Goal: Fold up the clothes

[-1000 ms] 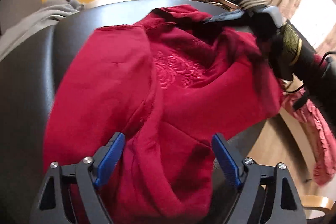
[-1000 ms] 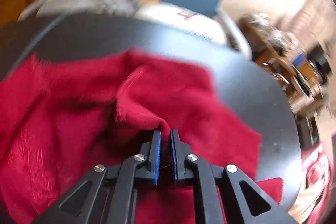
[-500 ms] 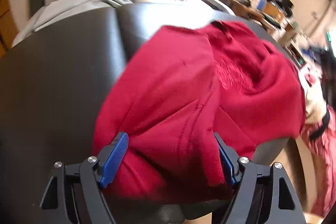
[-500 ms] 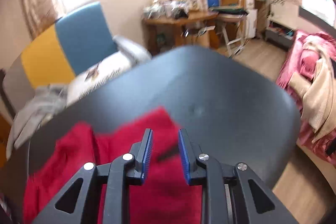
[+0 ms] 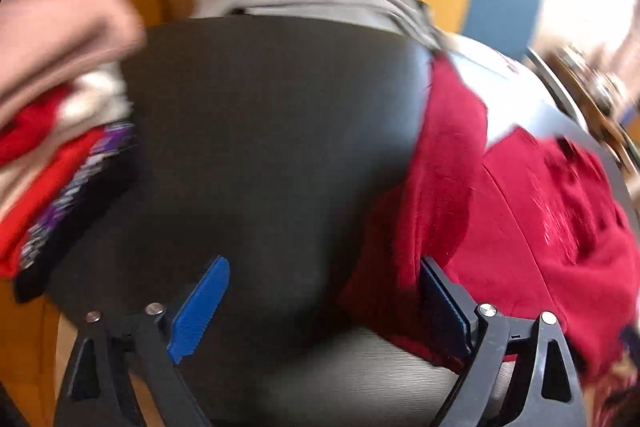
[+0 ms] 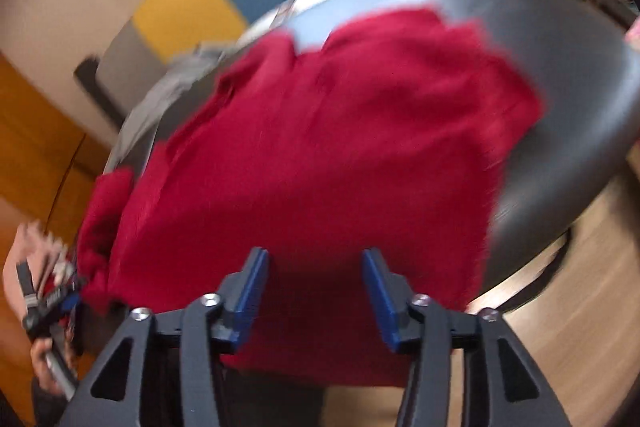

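The right gripper (image 6: pixel 314 297) has released the dark-red fleece garment (image 6: pixel 320 155); both grippers' fingers are opening, grasping nothing. The left gripper (image 5: pixel 320 307) swung left, so this fold looks finished.

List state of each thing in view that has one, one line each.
left gripper: jaws opening, nothing between them, right pad against the garment's edge
right gripper: jaws opening, not pinching cloth
red garment: partly folded, lying on the table
dark round table: left part bare
stack of clothes: folded, piled at the table's left edge
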The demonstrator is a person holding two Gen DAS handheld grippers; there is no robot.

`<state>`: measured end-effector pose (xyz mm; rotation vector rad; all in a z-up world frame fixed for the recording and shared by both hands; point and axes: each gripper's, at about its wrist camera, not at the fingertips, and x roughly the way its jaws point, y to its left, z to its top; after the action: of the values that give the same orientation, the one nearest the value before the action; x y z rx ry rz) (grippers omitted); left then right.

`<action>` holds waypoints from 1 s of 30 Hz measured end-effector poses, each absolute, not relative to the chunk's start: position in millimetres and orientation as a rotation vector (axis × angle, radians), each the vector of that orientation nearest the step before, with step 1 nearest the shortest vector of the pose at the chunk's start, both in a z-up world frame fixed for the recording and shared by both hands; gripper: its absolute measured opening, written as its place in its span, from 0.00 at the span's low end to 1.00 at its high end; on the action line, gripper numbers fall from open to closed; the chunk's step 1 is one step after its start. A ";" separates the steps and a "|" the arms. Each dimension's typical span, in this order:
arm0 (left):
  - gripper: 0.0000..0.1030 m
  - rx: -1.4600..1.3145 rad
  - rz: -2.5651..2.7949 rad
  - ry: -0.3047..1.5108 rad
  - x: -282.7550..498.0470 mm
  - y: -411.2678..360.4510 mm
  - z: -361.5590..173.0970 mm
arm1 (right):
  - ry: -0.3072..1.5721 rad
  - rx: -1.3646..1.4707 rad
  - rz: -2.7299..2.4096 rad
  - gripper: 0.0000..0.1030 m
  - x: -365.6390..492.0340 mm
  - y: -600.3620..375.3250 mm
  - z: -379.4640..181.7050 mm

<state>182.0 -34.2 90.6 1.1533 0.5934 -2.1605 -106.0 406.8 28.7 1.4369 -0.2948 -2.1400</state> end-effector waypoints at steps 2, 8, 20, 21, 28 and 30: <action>0.95 1.088 -2.115 0.646 192.1 -46.8 90.0 | -0.231 1.444 -2.103 0.83 -90.8 380.7 23.4; 0.95 0.879 -2.155 0.669 188.9 -46.0 115.3 | 0.081 1.379 -2.147 1.00 -45.0 314.4 22.6; 1.00 1.137 -2.514 1.007 82.3 3.1 97.7 | 0.239 1.410 -2.278 1.00 -22.4 307.1 25.2; 1.00 1.165 -2.532 0.957 67.6 12.1 93.0 | 0.244 1.401 -2.286 1.00 -21.0 305.7 25.5; 1.00 1.371 -2.505 0.567 29.1 42.4 43.8 | 0.212 1.335 -2.369 1.00 -3.9 316.0 26.1; 0.99 1.392 -2.442 0.518 18.0 36.6 25.4 | 0.209 1.347 -2.368 1.00 -0.6 316.3 27.3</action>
<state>18.0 36.6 25.4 1.3924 0.5179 -2.4417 -0.6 316.3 27.3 1.3472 0.2087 -2.3681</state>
